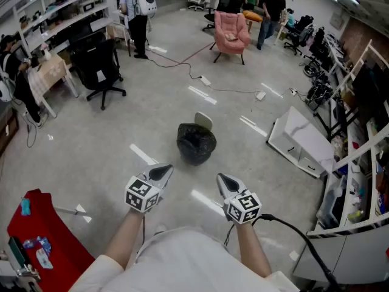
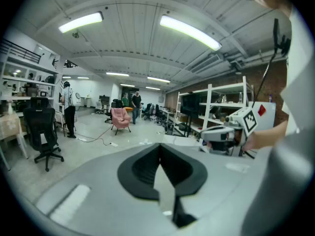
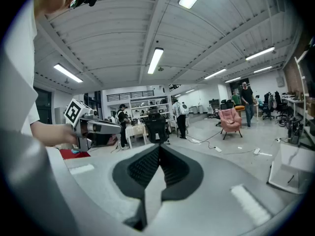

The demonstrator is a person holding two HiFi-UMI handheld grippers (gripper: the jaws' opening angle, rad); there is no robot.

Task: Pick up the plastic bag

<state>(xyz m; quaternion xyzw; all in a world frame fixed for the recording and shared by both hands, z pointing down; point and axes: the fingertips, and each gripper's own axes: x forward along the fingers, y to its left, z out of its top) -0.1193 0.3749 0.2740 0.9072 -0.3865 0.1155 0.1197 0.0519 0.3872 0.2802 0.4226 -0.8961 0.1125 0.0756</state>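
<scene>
My left gripper [image 1: 161,172] and right gripper [image 1: 225,181] both have jaws pressed together, holding nothing. The crumpled black plastic bag [image 1: 196,143] sits ahead on the grey concrete floor [image 1: 121,126], apart from both. I'd open wide first, then pinch a raised fold.

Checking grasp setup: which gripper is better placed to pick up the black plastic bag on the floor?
Left, marginally. The left gripper sits slightly nearer the crumpled black plastic bag than the right gripper; both are shut, empty and short of it.
</scene>
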